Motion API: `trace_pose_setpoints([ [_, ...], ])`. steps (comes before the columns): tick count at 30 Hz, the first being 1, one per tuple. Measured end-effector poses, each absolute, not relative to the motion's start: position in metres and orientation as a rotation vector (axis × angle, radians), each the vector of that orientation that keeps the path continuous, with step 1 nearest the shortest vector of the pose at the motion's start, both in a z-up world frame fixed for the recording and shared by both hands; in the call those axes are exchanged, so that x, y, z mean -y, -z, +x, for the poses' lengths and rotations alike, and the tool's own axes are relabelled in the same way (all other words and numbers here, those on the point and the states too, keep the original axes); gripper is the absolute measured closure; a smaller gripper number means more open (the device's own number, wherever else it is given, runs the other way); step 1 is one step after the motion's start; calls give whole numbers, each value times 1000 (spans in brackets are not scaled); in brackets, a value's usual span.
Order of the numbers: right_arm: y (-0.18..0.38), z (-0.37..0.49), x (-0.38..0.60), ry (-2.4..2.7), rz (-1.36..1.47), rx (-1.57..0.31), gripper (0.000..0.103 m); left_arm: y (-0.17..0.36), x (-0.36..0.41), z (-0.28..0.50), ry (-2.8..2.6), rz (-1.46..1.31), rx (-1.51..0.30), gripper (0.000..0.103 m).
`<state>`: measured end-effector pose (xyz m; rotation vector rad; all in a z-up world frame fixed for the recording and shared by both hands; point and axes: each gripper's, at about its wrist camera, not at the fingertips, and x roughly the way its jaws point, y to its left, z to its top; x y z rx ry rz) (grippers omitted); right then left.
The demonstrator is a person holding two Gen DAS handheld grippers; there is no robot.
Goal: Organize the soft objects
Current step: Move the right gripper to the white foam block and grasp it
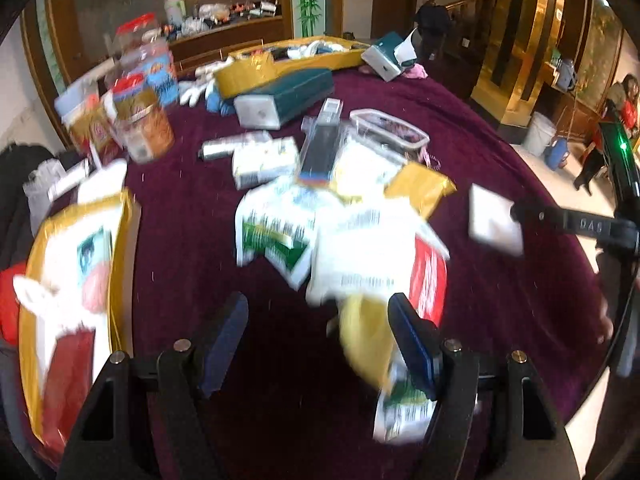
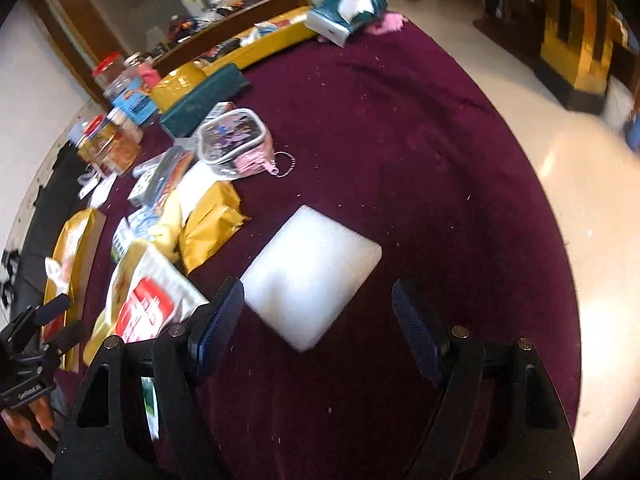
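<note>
A white foam pad (image 2: 310, 274) lies on the maroon tablecloth (image 2: 420, 160); it also shows in the left wrist view (image 1: 494, 218). My right gripper (image 2: 318, 322) is open and empty, its left finger at the pad's near corner. My left gripper (image 1: 318, 338) is open and empty over the cloth, just short of a pile of soft packets (image 1: 352, 240) in white, green, red and gold. A yellow packet (image 1: 366, 340) lies by its right finger. The right gripper's tips (image 1: 520, 210) touch the pad in the left view.
A yellow tray (image 1: 76, 280) with a plush and cloth sits at the left. A long yellow tray (image 1: 280, 64), teal tissue boxes (image 1: 288, 96), snack jars (image 1: 140, 120) and a clear pouch (image 2: 230, 142) stand farther back. The table edge curves at the right, floor beyond.
</note>
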<state>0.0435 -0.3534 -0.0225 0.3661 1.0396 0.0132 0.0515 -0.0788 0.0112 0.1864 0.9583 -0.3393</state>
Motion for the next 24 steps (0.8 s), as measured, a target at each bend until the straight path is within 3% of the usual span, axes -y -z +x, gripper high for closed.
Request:
trace_pose_setpoints([
  [7,44,67,350,48,401,-1110,24,2,104,82,240,274,-972,30],
  [9,44,72,342,83,368,-1124,23,7,105,82,237,293,-966,24],
  [13,45,82,322,146,270,-1153,22,8,94,88,184,285,-959,23],
  [17,50,88,306,167,173,-1148,10,15,78,95,154,266,-991,23],
  [24,52,79,304,149,102,-1063,13,12,76,91,205,263,-992,23],
])
